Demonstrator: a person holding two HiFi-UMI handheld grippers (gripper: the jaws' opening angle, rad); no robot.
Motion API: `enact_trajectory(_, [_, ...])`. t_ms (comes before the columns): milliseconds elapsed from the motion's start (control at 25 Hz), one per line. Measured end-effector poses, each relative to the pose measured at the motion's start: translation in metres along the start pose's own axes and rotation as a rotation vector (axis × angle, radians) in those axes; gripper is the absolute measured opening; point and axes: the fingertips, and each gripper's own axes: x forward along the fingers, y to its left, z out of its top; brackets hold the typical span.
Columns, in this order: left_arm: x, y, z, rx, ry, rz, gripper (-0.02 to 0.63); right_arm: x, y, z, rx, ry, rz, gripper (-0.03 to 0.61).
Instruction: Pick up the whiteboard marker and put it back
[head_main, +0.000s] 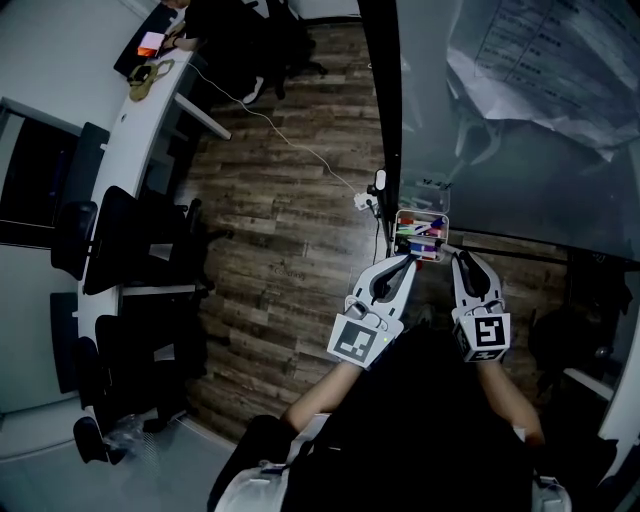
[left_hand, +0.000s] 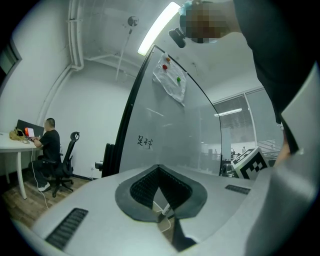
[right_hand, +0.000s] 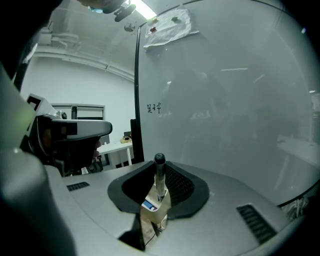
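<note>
A whiteboard marker (right_hand: 159, 177) with a black cap stands upright between the jaws of my right gripper (right_hand: 159, 170), which is shut on it. Below it I see a white holder box (right_hand: 151, 214). In the head view that box (head_main: 421, 235), holding several coloured markers, hangs at the foot of the whiteboard (head_main: 500, 130). My right gripper (head_main: 462, 262) points at the box's right corner. My left gripper (head_main: 404, 264) sits just below the box's left side. In its own view the left gripper (left_hand: 159, 171) is shut with nothing held.
The whiteboard's black frame post (head_main: 381, 100) rises beside the box, and papers (head_main: 545, 60) are pinned on the board. A white cable (head_main: 300, 150) crosses the wooden floor. Left are a long desk (head_main: 135, 130) and office chairs (head_main: 120, 250). A person (left_hand: 50, 142) sits at a desk.
</note>
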Motion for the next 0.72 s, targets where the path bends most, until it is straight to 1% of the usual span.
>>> enact_trajectory(720, [0.009,0.013,0.002,0.004,-0.005,0.022,0.008,0.027,-0.002,-0.021,-0.008,0.066,0.035,0.077])
